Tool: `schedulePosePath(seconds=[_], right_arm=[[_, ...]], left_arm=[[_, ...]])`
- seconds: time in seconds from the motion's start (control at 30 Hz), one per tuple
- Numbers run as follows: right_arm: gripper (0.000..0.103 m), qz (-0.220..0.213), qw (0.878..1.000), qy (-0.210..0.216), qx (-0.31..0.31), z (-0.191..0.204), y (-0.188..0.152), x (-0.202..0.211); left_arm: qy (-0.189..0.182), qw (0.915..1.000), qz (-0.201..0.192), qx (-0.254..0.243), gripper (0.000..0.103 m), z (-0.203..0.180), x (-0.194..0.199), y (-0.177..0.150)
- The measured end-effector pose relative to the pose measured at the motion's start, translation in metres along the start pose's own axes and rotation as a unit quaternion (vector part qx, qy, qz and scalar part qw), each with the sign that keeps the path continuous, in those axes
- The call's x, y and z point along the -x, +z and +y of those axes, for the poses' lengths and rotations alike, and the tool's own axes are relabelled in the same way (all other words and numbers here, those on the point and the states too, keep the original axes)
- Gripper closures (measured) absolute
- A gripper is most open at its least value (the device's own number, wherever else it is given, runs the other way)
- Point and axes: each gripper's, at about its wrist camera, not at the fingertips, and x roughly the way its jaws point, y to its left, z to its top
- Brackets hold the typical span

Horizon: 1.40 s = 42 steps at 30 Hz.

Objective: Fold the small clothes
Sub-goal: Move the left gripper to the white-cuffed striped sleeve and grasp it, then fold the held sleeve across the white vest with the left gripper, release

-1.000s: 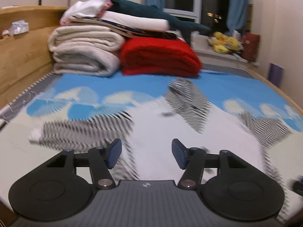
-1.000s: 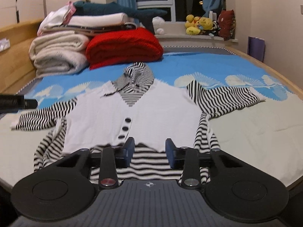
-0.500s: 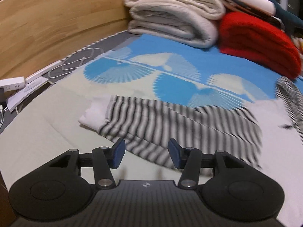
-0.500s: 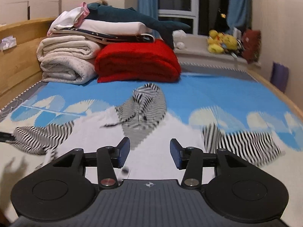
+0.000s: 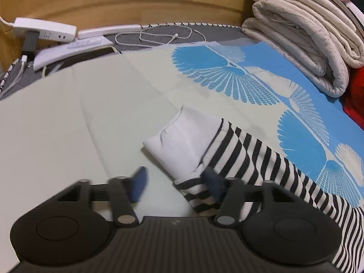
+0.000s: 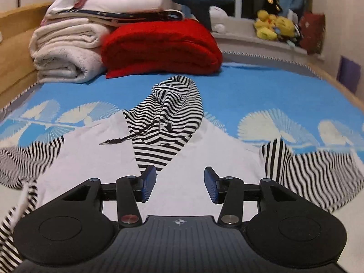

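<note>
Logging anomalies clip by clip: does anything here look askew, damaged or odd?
Nothing damaged or spilled. The hoodie lies face up but untidy: its hood is twisted to one side and a drawstring trails across the white front. By the headboard, a power strip and loose cable lie on the mattress edge.

A small hooded top [image 6: 195, 173] lies spread flat on the bed, front side up. Its body is white; the hood [image 6: 168, 113] and both sleeves have black and white stripes. One striped sleeve [image 5: 261, 159] ends in a white cuff [image 5: 179, 138].
</note>
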Motion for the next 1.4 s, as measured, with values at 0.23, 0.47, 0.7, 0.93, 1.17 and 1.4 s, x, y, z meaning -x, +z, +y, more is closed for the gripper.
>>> schedulePosePath(seconds=[0.23, 0.47, 0.7, 0.93, 1.17, 1.4], right_arm=[[0.088, 0.011, 0.999, 0.001, -0.04, -0.02, -0.002, -0.004], [0.088, 0.021, 0.996, -0.017, -0.082, -0.037, 0.001, -0.004], [0.088, 0.023, 0.989, 0.003, -0.145, -0.061, -0.002, 0.001], [0.084, 0.075, 0.973, 0.024, -0.216, -0.087, -0.011, -0.028], [0.081, 0.144, 0.958, 0.013, -0.249, -0.081, -0.027, -0.079], [0.079, 0.175, 0.953, -0.015, -0.247, -0.068, -0.035, -0.113]], left_arm=[[-0.036, 0.9931, -0.075, -0.083, 0.094, -0.05, 0.061, 0.005], [-0.232, 0.9455, -0.152, -0.171, 0.094, -0.165, 0.219, -0.037], [-0.444, 0.866, 0.04, -0.226, 0.077, -0.275, 0.29, -0.167], [-0.363, 0.9058, 0.025, -0.217, 0.06, -0.264, 0.251, -0.165], [-0.206, 0.9612, 0.021, -0.182, 0.06, -0.243, 0.186, -0.103], [-0.176, 0.9736, 0.035, -0.141, 0.06, -0.228, 0.169, -0.077]])
